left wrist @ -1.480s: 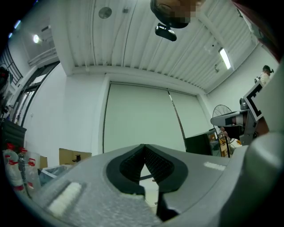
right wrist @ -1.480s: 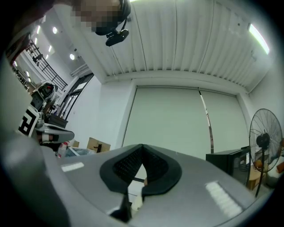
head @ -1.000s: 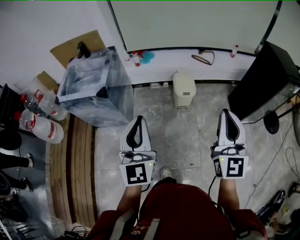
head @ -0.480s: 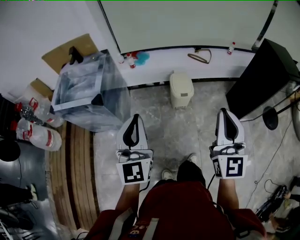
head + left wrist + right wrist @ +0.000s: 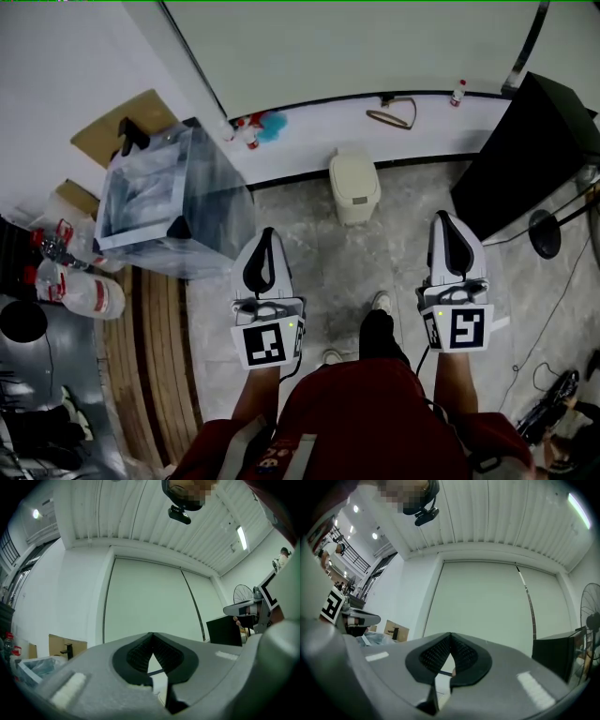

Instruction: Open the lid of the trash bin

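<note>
In the head view a small beige trash bin (image 5: 354, 186) stands on the marbled floor against the white wall ledge, with its lid down. My left gripper (image 5: 266, 234) hangs short of the bin and to its left, shut and empty. Off to the bin's right, equally short of it, my right gripper (image 5: 447, 218) is also shut with nothing in it. In the left gripper view the left gripper (image 5: 151, 635) has its ribbed pads meeting at the tips. The right gripper (image 5: 450, 635) looks the same in its own view. Neither gripper view shows the bin.
A clear plastic box (image 5: 173, 202) stands to the left with cardboard (image 5: 117, 127) behind it and water bottles (image 5: 80, 289) beside it. Wooden planks (image 5: 155, 347) run along the floor on the left. A black cabinet (image 5: 530, 150) and a fan base (image 5: 544, 234) stand at right; cables lie nearby.
I have stepped forward with one foot, and both grippers have come nearer the bin. The bin and the clear box have slid left in the head view. Both grippers stay shut.
</note>
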A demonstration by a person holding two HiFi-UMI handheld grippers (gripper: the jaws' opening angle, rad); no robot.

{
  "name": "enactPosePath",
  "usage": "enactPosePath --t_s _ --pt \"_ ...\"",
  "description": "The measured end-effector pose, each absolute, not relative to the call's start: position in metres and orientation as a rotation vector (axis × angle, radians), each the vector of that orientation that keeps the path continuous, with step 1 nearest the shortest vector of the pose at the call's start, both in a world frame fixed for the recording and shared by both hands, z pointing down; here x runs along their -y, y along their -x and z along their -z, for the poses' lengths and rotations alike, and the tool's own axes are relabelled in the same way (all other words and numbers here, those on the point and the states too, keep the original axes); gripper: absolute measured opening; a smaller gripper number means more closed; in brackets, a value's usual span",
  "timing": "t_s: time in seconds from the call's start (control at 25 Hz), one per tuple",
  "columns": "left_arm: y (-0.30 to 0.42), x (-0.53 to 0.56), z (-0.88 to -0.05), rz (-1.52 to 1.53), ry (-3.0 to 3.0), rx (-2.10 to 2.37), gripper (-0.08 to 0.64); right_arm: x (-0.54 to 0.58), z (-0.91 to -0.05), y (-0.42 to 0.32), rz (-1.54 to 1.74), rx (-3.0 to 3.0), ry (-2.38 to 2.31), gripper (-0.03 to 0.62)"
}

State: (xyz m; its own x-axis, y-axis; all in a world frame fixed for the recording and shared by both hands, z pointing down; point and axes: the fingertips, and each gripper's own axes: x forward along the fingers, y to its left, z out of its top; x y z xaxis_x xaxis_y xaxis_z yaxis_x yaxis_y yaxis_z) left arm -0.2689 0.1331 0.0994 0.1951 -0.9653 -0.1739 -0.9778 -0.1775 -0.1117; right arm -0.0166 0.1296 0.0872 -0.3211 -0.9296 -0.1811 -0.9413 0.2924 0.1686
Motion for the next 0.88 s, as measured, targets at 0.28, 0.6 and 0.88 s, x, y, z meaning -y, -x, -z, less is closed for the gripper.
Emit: enactPosePath --t_s 0.28,0.6,0.88 --pt "0.202 -0.064 -0.09 -0.072 2.289 -1.822 0.005 -0.071 -0.086 -0.049 -0.347 -2.447 1.838 -0.002" --pt "0.126 0.006 -0.083 -0.06 2.304 -1.792 0.005 -0.009 -0.089 -0.128 -0.317 -2.413 1.876 -0.002" --pt "0.066 0.045 -0.083 -0.032 2.315 -1.762 0.005 0.025 -0.097 -0.184 -0.277 -2.393 1.888 -0.002"
